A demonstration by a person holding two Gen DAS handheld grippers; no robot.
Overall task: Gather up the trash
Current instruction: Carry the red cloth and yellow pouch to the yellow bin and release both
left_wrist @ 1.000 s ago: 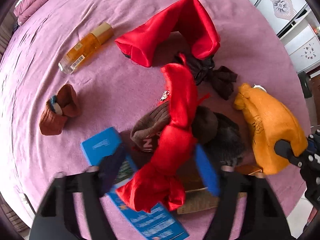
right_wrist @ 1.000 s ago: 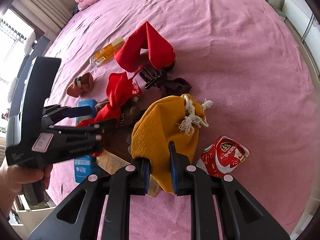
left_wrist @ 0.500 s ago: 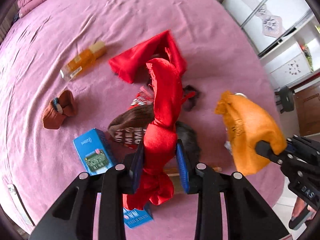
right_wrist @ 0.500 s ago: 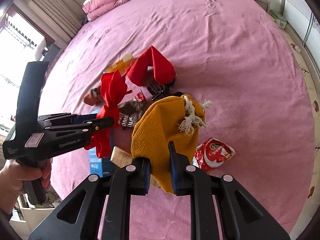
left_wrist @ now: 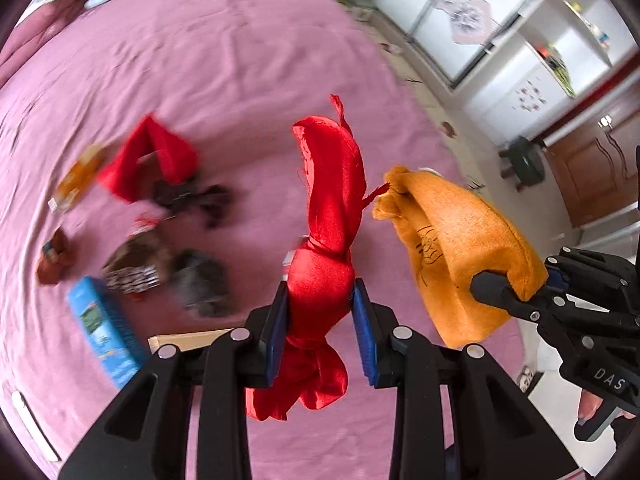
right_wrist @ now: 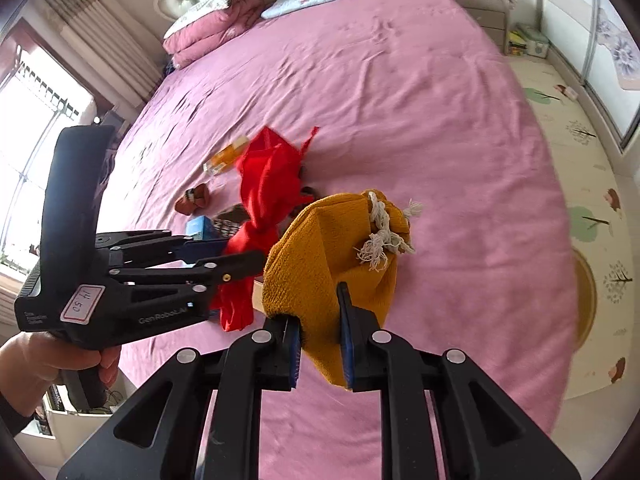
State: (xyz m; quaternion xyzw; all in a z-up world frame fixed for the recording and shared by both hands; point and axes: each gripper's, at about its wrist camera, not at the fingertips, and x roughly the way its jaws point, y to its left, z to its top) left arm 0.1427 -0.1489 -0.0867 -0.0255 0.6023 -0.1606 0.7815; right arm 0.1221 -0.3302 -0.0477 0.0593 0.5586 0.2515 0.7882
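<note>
A red satin cloth (left_wrist: 332,184) hangs lifted above the pink bed, and my left gripper (left_wrist: 320,300) is shut on its bunched middle, with a tail drooping below the blue pads. An orange knitted pouch (right_wrist: 328,248) with a frayed white cord is pinched at its lower edge by my right gripper (right_wrist: 316,320), which is shut on it. In the left wrist view the orange pouch (left_wrist: 452,240) and right gripper (left_wrist: 516,292) hang just right of the red cloth. In the right wrist view the left gripper (right_wrist: 244,256) holds the red cloth (right_wrist: 268,184) close on the left.
On the pink bedsheet (left_wrist: 224,60) lie a second red cloth (left_wrist: 148,160), dark rags (left_wrist: 192,200), an amber bottle (left_wrist: 76,178), a brown sock (left_wrist: 52,258), a blue box (left_wrist: 102,328) and a printed wrapper (left_wrist: 136,264). Pillows (right_wrist: 216,28) are at the head; floor (right_wrist: 580,160) lies right.
The left jaws closed on the red cloth. Both grippers then rose off the bed with their cloths and swung right, toward the bed's edge and the wardrobe.
</note>
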